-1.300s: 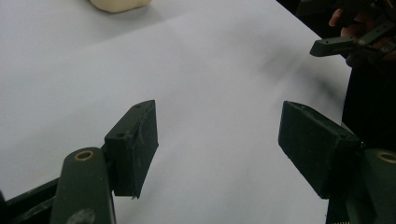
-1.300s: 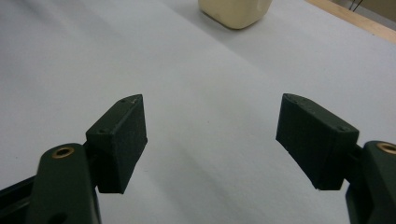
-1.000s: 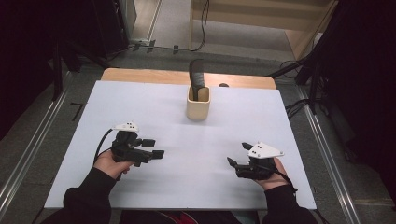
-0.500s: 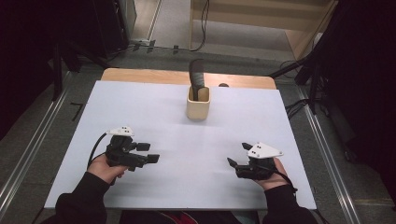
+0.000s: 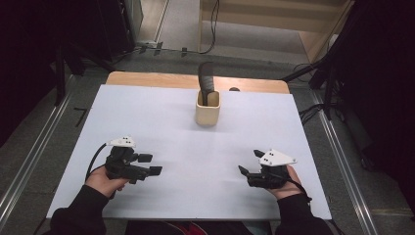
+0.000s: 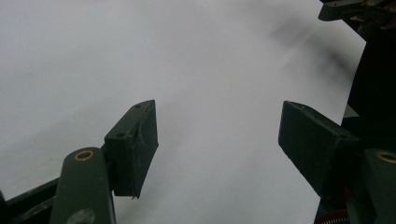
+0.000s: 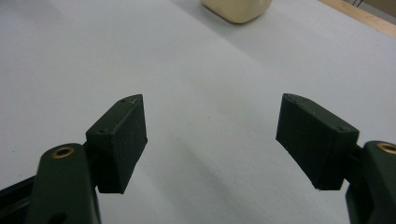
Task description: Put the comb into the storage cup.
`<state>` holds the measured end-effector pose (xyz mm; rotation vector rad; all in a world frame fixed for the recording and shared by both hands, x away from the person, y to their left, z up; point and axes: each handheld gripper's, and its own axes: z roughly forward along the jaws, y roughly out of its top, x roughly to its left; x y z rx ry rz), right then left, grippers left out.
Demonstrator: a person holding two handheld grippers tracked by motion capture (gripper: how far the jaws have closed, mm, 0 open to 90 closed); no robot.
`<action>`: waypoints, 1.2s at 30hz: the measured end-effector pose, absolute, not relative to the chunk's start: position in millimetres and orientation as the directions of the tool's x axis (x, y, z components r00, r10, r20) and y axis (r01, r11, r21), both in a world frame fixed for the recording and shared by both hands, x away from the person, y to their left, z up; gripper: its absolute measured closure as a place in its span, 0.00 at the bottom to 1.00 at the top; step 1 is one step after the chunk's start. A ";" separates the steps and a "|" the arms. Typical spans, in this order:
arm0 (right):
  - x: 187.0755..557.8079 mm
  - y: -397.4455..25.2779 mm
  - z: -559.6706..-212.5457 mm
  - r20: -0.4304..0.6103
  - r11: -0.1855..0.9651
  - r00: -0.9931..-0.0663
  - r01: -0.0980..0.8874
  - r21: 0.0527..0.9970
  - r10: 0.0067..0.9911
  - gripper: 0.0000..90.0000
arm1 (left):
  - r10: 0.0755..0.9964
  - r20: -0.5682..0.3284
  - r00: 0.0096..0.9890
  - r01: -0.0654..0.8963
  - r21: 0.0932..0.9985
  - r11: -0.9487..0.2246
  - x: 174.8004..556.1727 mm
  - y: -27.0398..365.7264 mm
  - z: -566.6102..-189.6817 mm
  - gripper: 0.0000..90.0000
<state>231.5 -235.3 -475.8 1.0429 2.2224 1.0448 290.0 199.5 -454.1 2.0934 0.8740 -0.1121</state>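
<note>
The white surface (image 5: 147, 117) carries a cream holder (image 5: 207, 107) at its far middle, a dark comb-like tool (image 5: 206, 78) upright inside. The left gripper (image 5: 149, 164) has drawn back toward the near edge; the right gripper (image 5: 247, 171) stays put. Both sets of fingers stand apart, empty, so a reach seems unstarted.

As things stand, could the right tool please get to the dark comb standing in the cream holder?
Probably yes: the right tool is open, and bare white table lies between it and the holder. The comb sticks up above the rim.
</note>
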 end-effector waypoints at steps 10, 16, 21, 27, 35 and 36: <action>231.5 -235.4 -475.9 -0.090 0.424 -0.604 0.439 0.792 0.792 0.25 | 0.567 -0.360 0.741 0.628 0.670 -0.395 286.6 208.7 -455.3 0.32; 232.0 -235.5 -476.3 -0.098 0.436 -0.610 0.435 0.788 0.786 0.25 | 0.572 -0.359 0.738 0.631 0.667 -0.396 287.7 211.1 -456.4 0.32; 232.0 -235.4 -476.3 -0.098 0.436 -0.611 0.435 0.788 0.785 0.25 | 0.570 -0.357 0.740 0.630 0.665 -0.402 287.7 210.4 -456.8 0.32; 231.8 -235.1 -476.3 -0.097 0.437 -0.612 0.436 0.787 0.785 0.25 | 0.570 -0.358 0.740 0.631 0.664 -0.402 287.7 209.9 -457.1 0.32; 231.8 -234.6 -476.6 -0.098 0.437 -0.611 0.436 0.787 0.786 0.25 | 0.568 -0.357 0.741 0.630 0.662 -0.406 287.9 209.8 -457.4 0.32; 231.7 -234.5 -476.5 -0.098 0.439 -0.611 0.437 0.785 0.785 0.25 | 0.567 -0.359 0.742 0.630 0.663 -0.405 287.9 209.7 -457.6 0.32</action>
